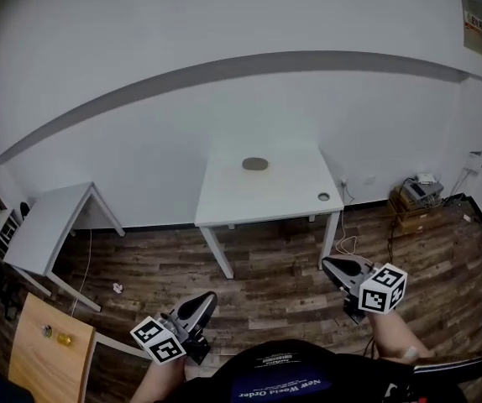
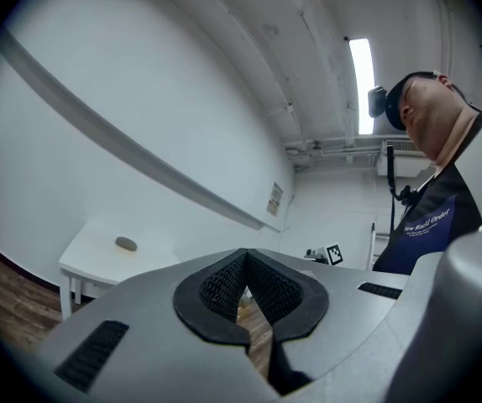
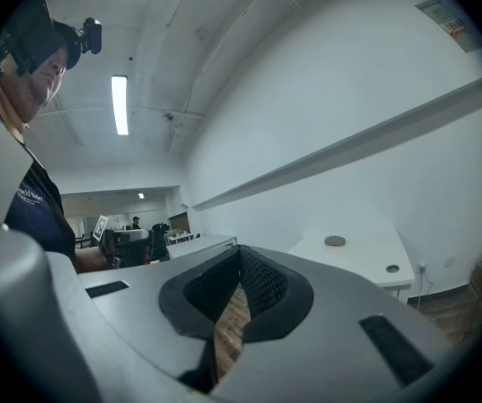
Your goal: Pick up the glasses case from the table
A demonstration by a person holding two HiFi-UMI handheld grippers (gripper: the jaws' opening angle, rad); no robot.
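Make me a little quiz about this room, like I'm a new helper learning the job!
1. True or false: the case lies on the table.
2. What colour is the table? A white, B red, C black.
3. Fill the gap: the left gripper and the right gripper are both ____ (open or shut).

Key: 1 true; 2 A; 3 shut.
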